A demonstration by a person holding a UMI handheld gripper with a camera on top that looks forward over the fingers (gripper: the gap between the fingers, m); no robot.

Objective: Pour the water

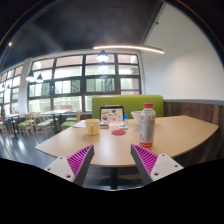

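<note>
A clear plastic bottle (147, 125) with a red cap and a red label stands upright on the light wooden table (110, 147), toward its far right. A yellowish cup (92, 127) stands to the left of it, near the far edge. Between them lies a small pink round thing (119, 131). My gripper (112, 162) is open and held well short of all of them, over the near part of the table. Its magenta pads (80, 160) stand wide apart with nothing between them. The bottle is beyond the right finger.
An open laptop (112, 114) stands at the table's far edge, behind the cup. A green sofa (128, 104) runs behind the table. Large windows (70, 85) fill the back wall. More tables and chairs (25, 124) stand at the far left.
</note>
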